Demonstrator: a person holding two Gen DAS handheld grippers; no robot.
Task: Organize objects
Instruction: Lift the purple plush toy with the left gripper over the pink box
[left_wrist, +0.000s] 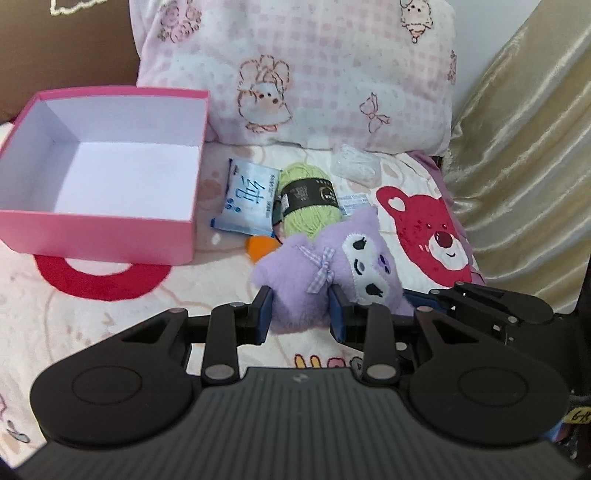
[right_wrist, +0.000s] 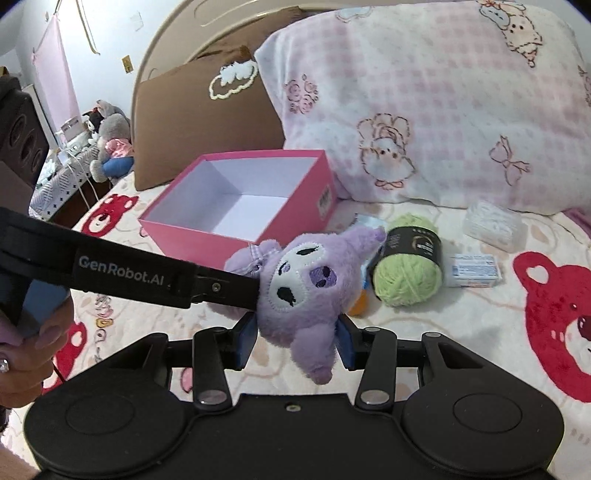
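Note:
A purple plush toy (left_wrist: 332, 266) with a white face and a checked bow hangs above the bedspread, held from two sides. My left gripper (left_wrist: 301, 306) is shut on its body just below the bow. My right gripper (right_wrist: 295, 332) is shut on the lower part of the plush toy (right_wrist: 306, 280), with a blue pad pressing each side. In the right wrist view the left gripper's black finger (right_wrist: 221, 288) reaches in from the left. The open pink box (left_wrist: 99, 229), white inside and holding nothing, stands to the left of the toy; the pink box (right_wrist: 199, 236) sits just behind it in the right wrist view.
On the bedspread lie a green yarn ball (left_wrist: 306, 206), a blue-white tissue pack (left_wrist: 247, 199), a white packet (left_wrist: 356, 166), a small white box (right_wrist: 476, 275) and an orange piece (left_wrist: 258, 247). A pink checked pillow (left_wrist: 314, 74) backs them. A hand (right_wrist: 22, 350) grips the left handle.

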